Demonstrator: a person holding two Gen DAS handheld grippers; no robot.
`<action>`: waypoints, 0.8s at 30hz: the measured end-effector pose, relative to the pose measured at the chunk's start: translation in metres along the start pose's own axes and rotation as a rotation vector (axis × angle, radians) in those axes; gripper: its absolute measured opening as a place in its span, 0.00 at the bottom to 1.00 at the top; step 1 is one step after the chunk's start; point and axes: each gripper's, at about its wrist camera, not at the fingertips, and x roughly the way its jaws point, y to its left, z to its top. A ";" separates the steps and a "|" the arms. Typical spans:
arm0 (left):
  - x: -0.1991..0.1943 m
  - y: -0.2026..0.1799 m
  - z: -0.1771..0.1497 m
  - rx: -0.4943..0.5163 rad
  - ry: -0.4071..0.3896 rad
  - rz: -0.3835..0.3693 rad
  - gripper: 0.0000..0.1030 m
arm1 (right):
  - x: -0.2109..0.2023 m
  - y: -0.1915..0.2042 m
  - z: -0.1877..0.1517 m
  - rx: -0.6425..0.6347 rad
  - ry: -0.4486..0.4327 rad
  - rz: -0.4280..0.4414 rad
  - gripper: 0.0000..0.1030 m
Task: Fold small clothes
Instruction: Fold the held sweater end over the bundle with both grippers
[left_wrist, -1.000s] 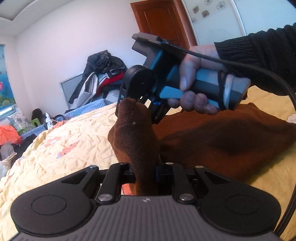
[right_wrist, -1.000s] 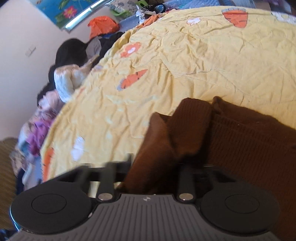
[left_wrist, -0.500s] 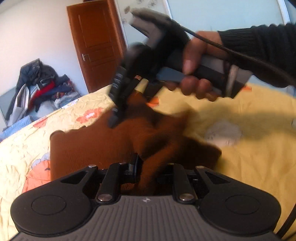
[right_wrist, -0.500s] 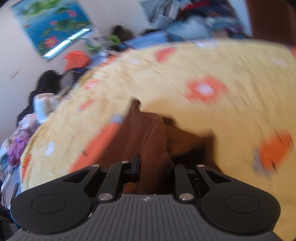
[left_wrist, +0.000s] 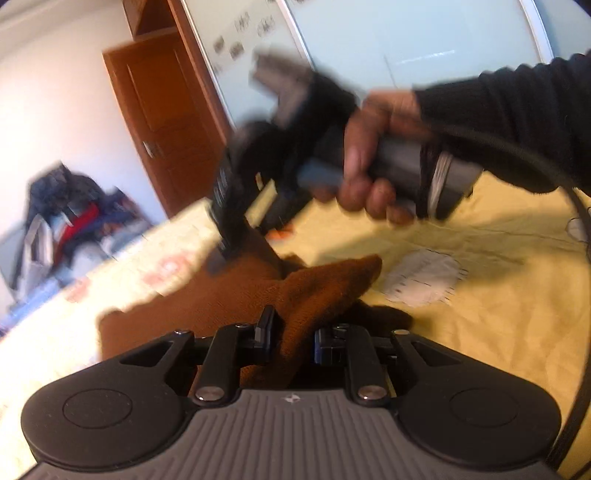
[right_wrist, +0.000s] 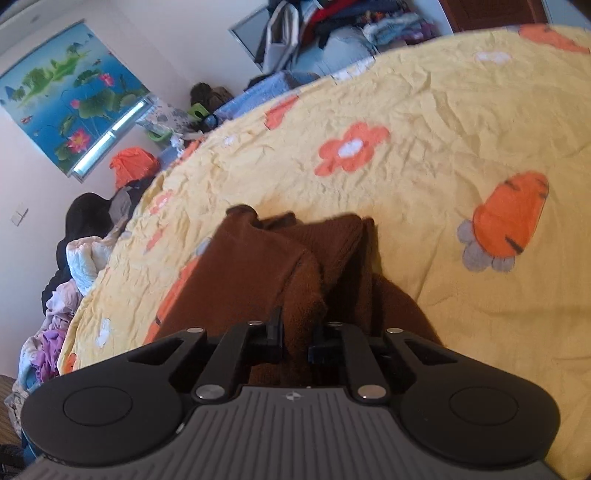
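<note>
Since a moment ago we have swung the brown garment (left_wrist: 255, 291) over, and part of it now lies on the yellow bedspread (right_wrist: 443, 122). Our left gripper (left_wrist: 291, 338) and right gripper (right_wrist: 295, 338) each pinch a bunched fold of it.

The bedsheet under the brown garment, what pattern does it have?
Yellow bedsheet with orange flowers and carrots, clearest in the right wrist view.
</note>
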 end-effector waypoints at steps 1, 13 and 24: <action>0.001 0.002 -0.002 -0.018 0.010 -0.016 0.14 | -0.009 0.000 0.000 0.000 -0.017 0.019 0.16; -0.034 0.074 -0.024 -0.392 -0.014 -0.249 0.50 | -0.012 -0.030 -0.030 0.109 -0.046 -0.053 0.40; -0.024 0.248 -0.101 -1.196 -0.050 -0.229 0.92 | -0.016 -0.035 -0.029 0.157 -0.087 -0.144 0.99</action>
